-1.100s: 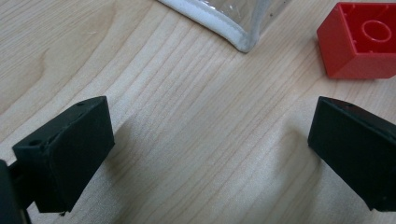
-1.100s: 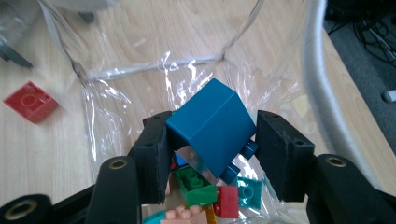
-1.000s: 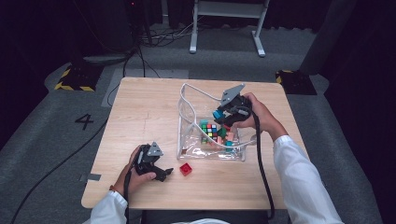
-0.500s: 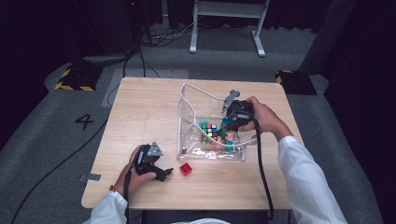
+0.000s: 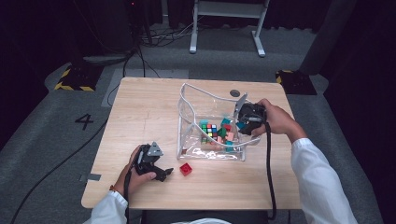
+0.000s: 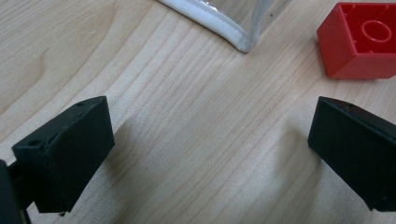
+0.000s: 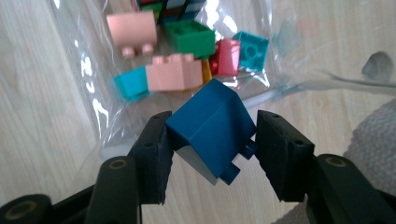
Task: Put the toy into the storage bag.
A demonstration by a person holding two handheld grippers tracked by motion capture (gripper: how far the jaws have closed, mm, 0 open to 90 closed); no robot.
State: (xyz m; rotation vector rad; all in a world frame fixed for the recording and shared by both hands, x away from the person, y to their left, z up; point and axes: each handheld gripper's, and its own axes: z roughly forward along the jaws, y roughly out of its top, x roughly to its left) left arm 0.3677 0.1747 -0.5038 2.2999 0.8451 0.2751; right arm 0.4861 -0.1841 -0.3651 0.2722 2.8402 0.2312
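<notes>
Since a second ago the right gripper [image 5: 240, 125] has dropped lower over the clear plastic bag [image 5: 191, 105], partly closed on a blue building block [image 7: 210, 128]. That block sits tilted between the jaws, studs facing down toward the camera, an edge pointing up at the bag. Left gripper [image 5: 164, 172] rests wide open and empty on the wooden table [image 5: 140, 112], just left of a red block [image 5: 186, 169].

Right gripper [image 5: 243, 122] with blue brick [image 7: 210, 129] lowered nearer bag [image 5: 189, 109] rim.
</notes>
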